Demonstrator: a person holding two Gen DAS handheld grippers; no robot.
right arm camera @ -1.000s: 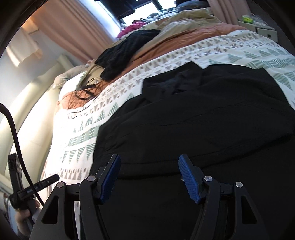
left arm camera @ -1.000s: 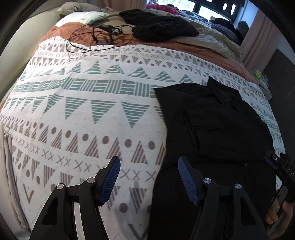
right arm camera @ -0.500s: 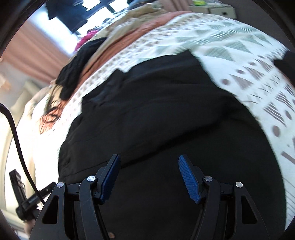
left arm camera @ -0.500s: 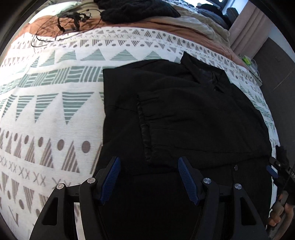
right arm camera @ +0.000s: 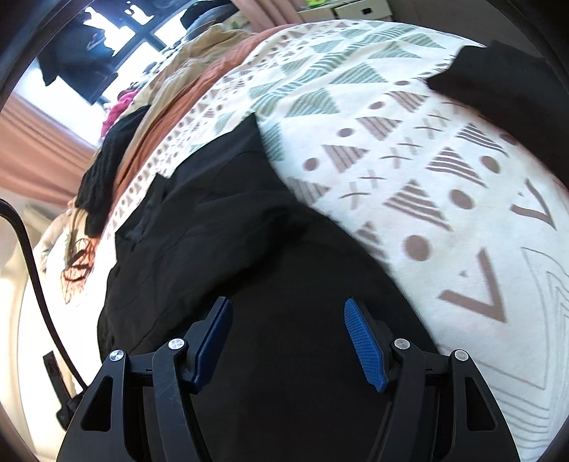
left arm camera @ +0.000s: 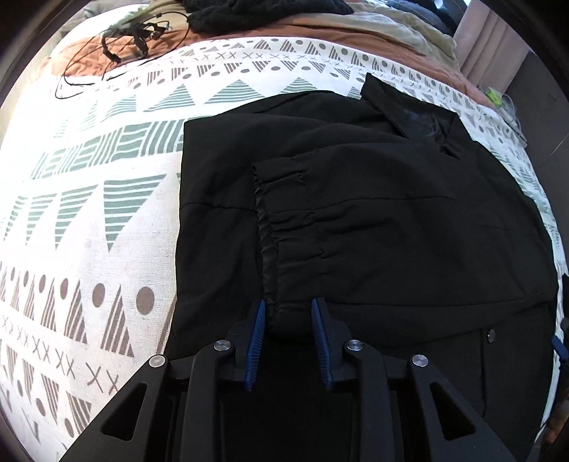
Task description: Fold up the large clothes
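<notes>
A large black jacket (left arm camera: 391, 220) lies flat on the patterned bedspread (left arm camera: 106, 213), with one sleeve folded across its front. The sleeve's gathered cuff (left arm camera: 270, 248) ends right at my left gripper (left arm camera: 287, 320), whose blue pads have narrowed around the cuff's lower corner; a small gap still shows. In the right wrist view the jacket (right arm camera: 231, 248) fills the lower left. My right gripper (right arm camera: 288, 341) is wide open just above its lower part, near the jacket's right edge.
A tangle of black cable (left arm camera: 131, 35) and a black knitted garment (left arm camera: 266, 14) lie at the bed's far end. Another dark cloth (right arm camera: 515, 96) lies at the right on the bedspread (right arm camera: 426, 177). Curtains and a window (right arm camera: 106, 35) are beyond.
My left gripper moved right over the jacket and its jaws narrowed around the sleeve cuff. My right gripper swung toward the jacket's right edge, staying open.
</notes>
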